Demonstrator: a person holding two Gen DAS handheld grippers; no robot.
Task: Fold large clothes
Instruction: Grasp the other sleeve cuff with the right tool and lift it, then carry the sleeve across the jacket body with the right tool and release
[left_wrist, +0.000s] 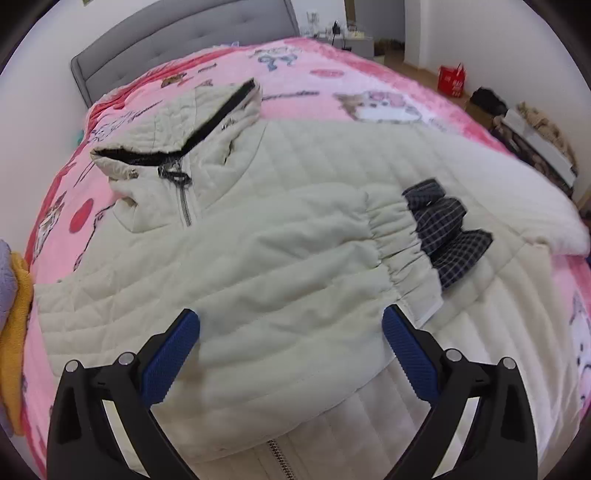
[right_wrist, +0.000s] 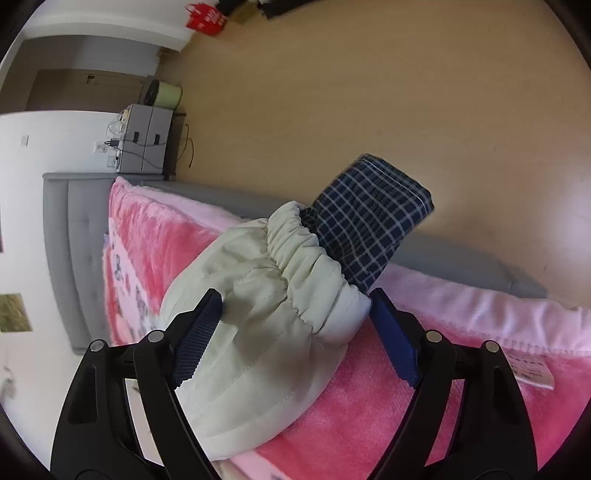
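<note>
**Sleeve Fold: Slip Risks and Obstructions**

The cream quilted jacket (left_wrist: 280, 236) lies spread on the bed, on a pink blanket (left_wrist: 303, 81), hood (left_wrist: 177, 125) toward the grey headboard (left_wrist: 177, 40). One sleeve is already folded across the body.

The left gripper (left_wrist: 291, 328) hovers over that sleeve, fingers spread, holding nothing. The right gripper (right_wrist: 295, 314) straddles the other sleeve (right_wrist: 266, 295) near its elastic cuff (right_wrist: 295, 240). Its fingers are spread; contact with the fabric cannot be confirmed.

Probable faults:
- The padded, smooth fabric is likely to slip from a shallow pinch.
- The checked lining (right_wrist: 369, 221) protrudes from the cuff and may be pinched alone, pulling out further.
- This sleeve lies near the bed edge; if dropped, it may slide toward the wooden floor (right_wrist: 369, 92).

Surroundings: folded yellow cloth (left_wrist: 16, 332) at the bed's far side, a red bag (left_wrist: 452, 79), a grey cabinet (right_wrist: 144, 140).
</note>
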